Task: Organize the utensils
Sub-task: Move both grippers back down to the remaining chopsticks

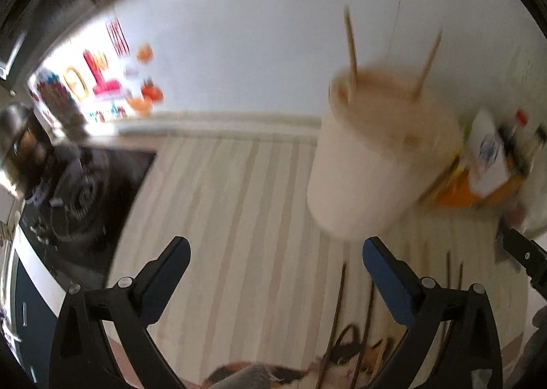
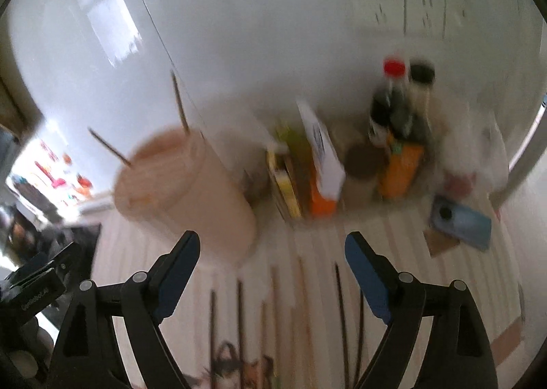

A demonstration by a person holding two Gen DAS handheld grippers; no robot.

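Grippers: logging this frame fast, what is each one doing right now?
Left gripper: open, holding nothing.
Right gripper: open, holding nothing.

Both views are smeared by motion blur. In the left wrist view the beige cup [image 1: 379, 156] and its two sticks [image 1: 350, 38] are soft-edged, while the left gripper [image 1: 275, 260] frame at six o'clock stays sharp. Daylight blows out at nine o'clock, washing the coloured magnets [image 1: 99, 78]. In the right wrist view a window reflection [image 2: 109, 16] glares at eleven o'clock on the glossy wall; the bottles [image 2: 400, 105] at two o'clock are streaked. Fisheye bending curves the edges, and dark vignette rings the corners.
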